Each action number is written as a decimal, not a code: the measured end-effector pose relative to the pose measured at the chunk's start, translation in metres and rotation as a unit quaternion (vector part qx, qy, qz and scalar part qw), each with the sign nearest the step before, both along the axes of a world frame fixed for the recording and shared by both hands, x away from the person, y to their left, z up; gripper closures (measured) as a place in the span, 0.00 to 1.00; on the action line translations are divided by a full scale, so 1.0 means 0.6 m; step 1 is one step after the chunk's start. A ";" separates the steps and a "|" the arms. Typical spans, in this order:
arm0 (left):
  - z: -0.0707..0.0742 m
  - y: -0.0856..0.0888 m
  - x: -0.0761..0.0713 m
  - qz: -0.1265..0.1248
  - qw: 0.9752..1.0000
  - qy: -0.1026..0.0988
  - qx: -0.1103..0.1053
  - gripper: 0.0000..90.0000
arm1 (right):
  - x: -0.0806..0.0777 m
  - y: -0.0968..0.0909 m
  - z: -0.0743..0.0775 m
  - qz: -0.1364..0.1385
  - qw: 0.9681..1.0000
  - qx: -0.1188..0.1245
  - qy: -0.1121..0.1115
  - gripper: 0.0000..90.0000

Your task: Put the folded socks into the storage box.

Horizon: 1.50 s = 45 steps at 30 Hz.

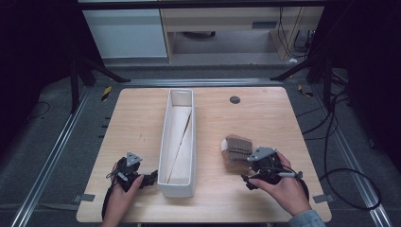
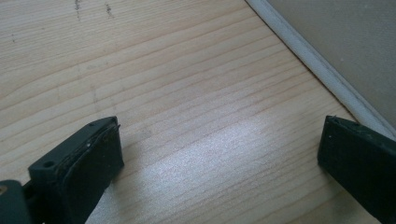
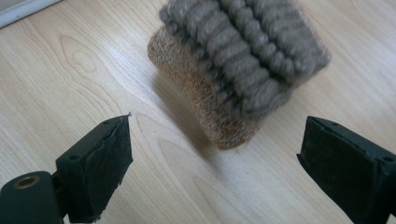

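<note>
Nearest the table's (image 1: 142, 118) front edge, the left gripper (image 1: 150, 178) is held low toward the front left corner, its jaws spread wide over bare wood with nothing between them; in the left gripper view the white wall of the tray is seen just beyond the far jaw, so this gripper appears to be parked beside the tray rather than engaged with anything. Toward the front right corner, the right gripper (image 1: 246, 181) is held in the person's hand with its jaws likewise wide open and empty, aimed at the knitted bundle (image 3: 238, 60), which lies just ahead of them and apart from both; the opening seems to be set wide enough to straddle the bundle, which suggests an approach for a grasp. The bundle, a grey ribbed piece stacked on a tan one, rests on the right half of the table, between the tray and the right edge; its ribs are seen to run roughly across the table. Farther back, the long white tray (image 1: 165, 142) is set left of centre, its long axis running from front edge to back edge.
</note>
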<state>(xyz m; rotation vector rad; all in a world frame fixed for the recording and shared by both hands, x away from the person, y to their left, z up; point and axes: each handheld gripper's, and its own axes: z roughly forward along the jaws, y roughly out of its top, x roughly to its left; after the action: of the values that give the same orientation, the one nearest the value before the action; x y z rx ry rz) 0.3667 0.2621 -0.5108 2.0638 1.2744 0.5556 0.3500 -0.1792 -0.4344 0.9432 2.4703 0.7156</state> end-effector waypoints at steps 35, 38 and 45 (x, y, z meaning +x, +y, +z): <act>0.000 -0.002 0.000 -0.002 1.000 -0.001 0.000 0.00 | 0.098 0.048 0.037 0.103 0.994 -0.026 0.037 0.15; 0.000 -0.002 0.000 -0.003 1.000 0.000 0.001 0.00 | 0.104 0.050 0.032 0.105 0.993 -0.025 0.040 0.15; 0.000 -0.003 0.000 -0.005 1.000 0.000 0.001 0.00 | 0.109 0.061 0.021 0.121 0.991 -0.034 0.048 0.15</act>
<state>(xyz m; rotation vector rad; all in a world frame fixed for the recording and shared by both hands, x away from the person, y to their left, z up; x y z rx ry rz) 0.3669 0.2600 -0.5107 2.0703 1.2640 0.5530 0.4156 -0.1428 -0.4221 0.6739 2.7067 0.6720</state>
